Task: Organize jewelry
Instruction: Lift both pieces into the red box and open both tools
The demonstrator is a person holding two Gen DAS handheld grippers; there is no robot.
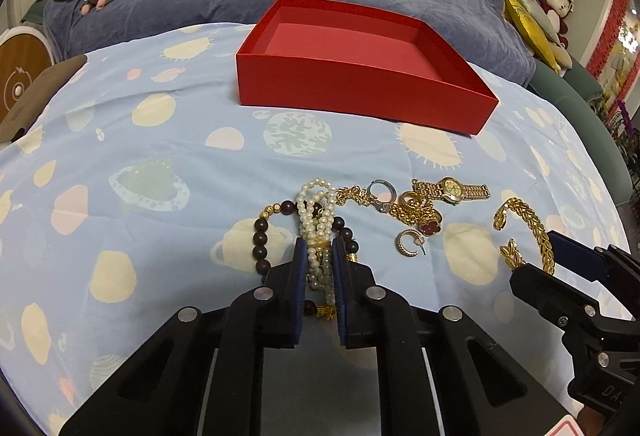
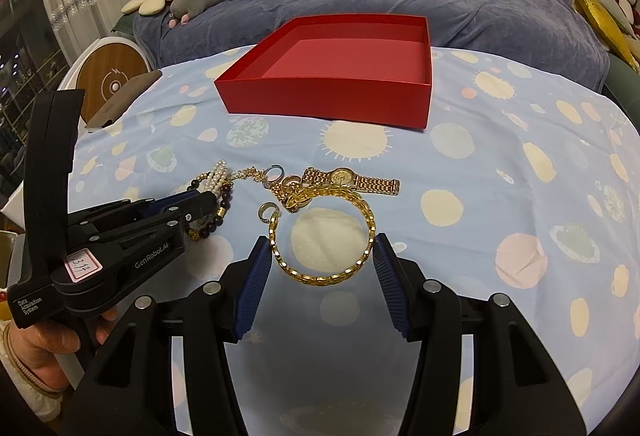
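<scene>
**Both tools on jewelry, red box not yet loaded**

Your left tool [image 1: 319, 256] is narrow, pinched on the pearl strand [image 1: 318, 213] where its gold band bunches it. The strand lies across the dark bead bracelet [image 1: 260, 236], so expect that one to drag along. Lift straight up and slow; if the beads follow, set down and re-grip higher on the pearls.

Your right tool [image 2: 322, 256] is wide, fingers bracketing the gold leaf bangle [image 2: 324, 236] on both sides, pads at or just off the rim; I can't tell whether they touch. Not gripped yet. The bangle's far end sits by the gold pile [image 2: 294, 191] and the hoop earring [image 2: 266, 211], and I can't tell if it's hooked in. Close gently: it's an open cuff and likely to flex or pop out sideways.

The gold watch [image 2: 348, 177] lies just beyond the pile. The red box [image 2: 340, 75] sits open and bare further back on the tabletop [image 2: 520, 175], well apart from the jewelry. Carry one piece at a time, lower it over the near wall and release low
</scene>
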